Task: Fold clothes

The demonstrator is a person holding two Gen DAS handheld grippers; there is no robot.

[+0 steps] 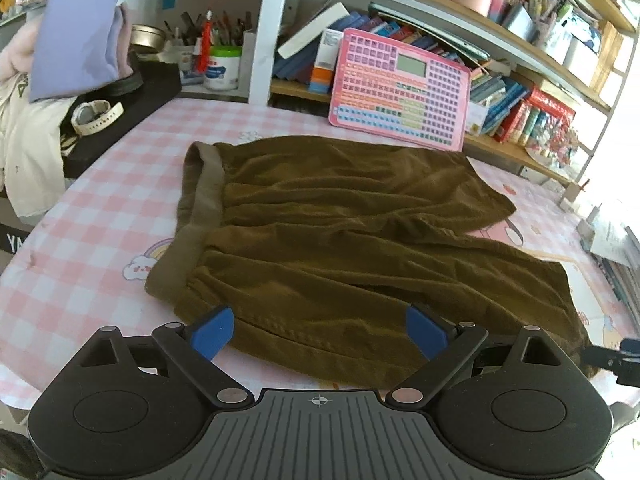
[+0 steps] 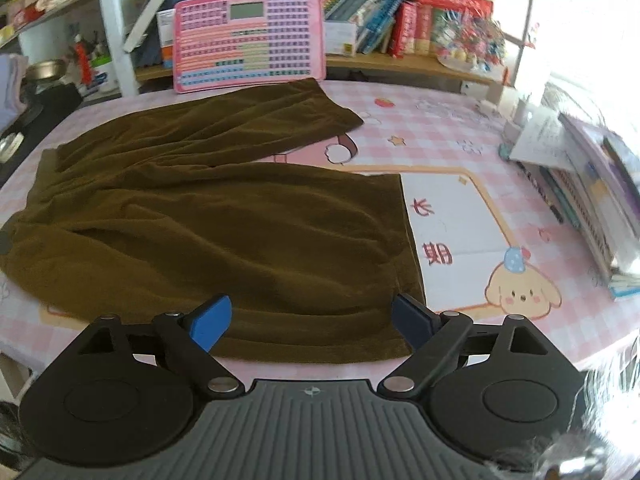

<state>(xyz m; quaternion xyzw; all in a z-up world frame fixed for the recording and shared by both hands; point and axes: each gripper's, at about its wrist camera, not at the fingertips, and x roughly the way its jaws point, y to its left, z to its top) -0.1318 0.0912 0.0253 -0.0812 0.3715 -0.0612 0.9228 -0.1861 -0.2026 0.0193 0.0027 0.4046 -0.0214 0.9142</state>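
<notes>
**Brown shorts flat on the pink cloth, both claws spread**

While both cameras look down along their fingers, I see the brown shorts point(image 1: 320, 240) lying flat on the pink checked tablecloth point(image 1: 100, 200), spread out with their two legs pointing away to the right and parting into a narrow V. The waistband point(image 1: 192, 224), a paler greyish strip, runs down the left side of the garment in the left wrist view. The cloth is wrinkled but lies in a single layer as far as I can tell.

My left gripper point(image 1: 319, 332) hangs just above the near edge of the shorts, close to the waistband end, its blue pads point(image 1: 212, 332) standing wide apart with nothing pinched between them. My right gripper point(image 2: 312, 322) hangs over the near leg's hem corner point(image 2: 404, 280), jaws likewise spread wide and empty; the fabric lies beneath the gap, not clamped. A bit of the right gripper's black frame shows at the right edge of the left wrist view.

Behind the shorts a pink keyboard toy point(image 2: 248, 40) leans against the bookshelf point(image 2: 400, 20), its lower edge just beside the far leg. Off to the left sit a white wristwatch point(image 1: 96, 116) on a black surface and a lilac folded cloth point(image 1: 76, 52). A stack of books point(image 2: 592, 200) lies on the table's right side, well apart from the shorts.
</notes>
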